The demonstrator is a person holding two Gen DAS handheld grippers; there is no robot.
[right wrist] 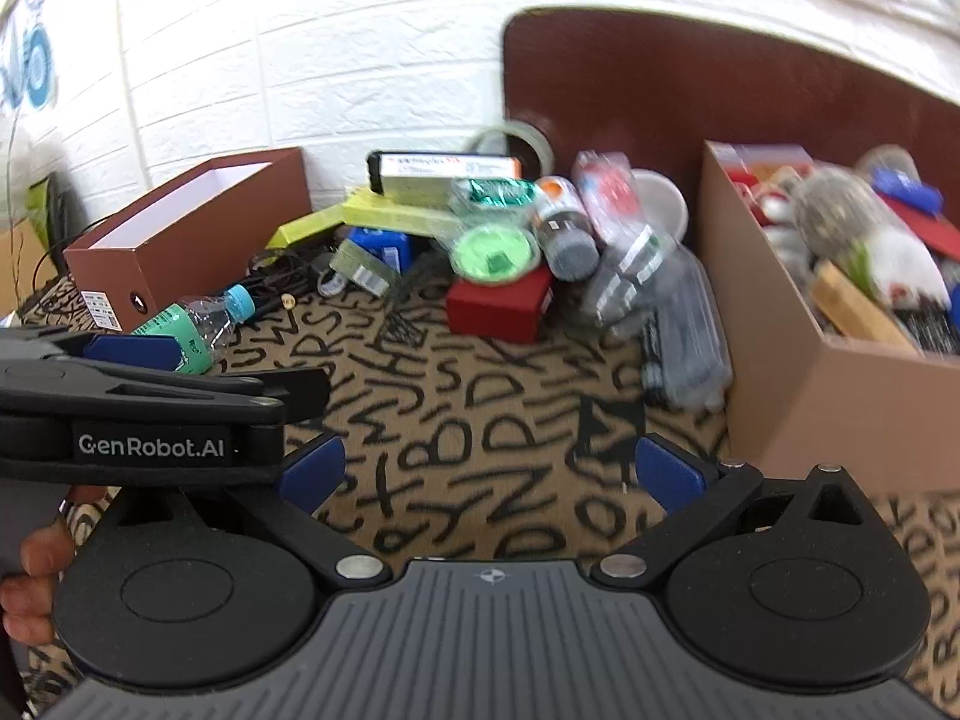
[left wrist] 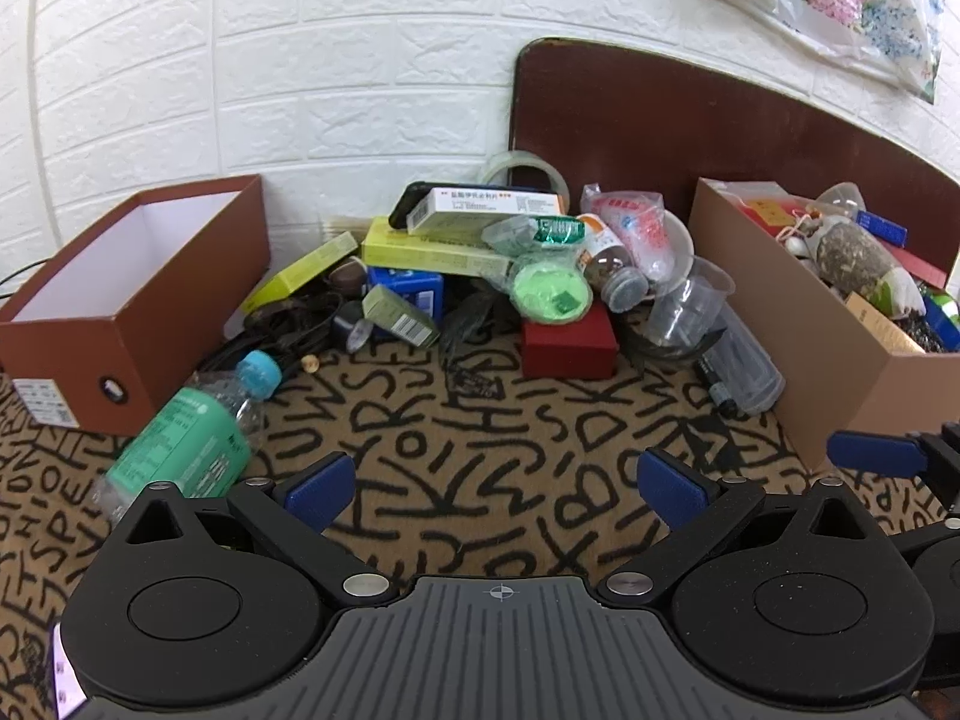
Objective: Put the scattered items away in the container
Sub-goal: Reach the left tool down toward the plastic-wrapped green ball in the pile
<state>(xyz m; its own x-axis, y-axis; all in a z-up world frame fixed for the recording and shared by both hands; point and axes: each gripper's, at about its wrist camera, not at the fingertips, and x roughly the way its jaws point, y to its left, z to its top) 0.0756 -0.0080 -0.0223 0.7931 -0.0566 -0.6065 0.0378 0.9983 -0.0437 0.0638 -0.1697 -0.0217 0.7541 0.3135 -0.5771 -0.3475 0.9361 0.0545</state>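
Both sets of jaws are spread wide, nothing between them: left gripper [left wrist: 501,483] and right gripper [right wrist: 489,468] hover side by side over the lettered cloth [left wrist: 480,450]. Beyond them, a heap of clutter [left wrist: 480,258] sits against the wall, a water bottle [left wrist: 192,432] lying at its left. The brown box [left wrist: 120,300] stands left, the cardboard box [left wrist: 840,360], already loaded, right.

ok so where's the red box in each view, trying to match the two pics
Left wrist view: the red box sits just right of centre, at the front of the pile, under the green lid.
Right wrist view: it lies near centre, again under the green lid.
Shared landmark: the open brown shoebox at left in both.
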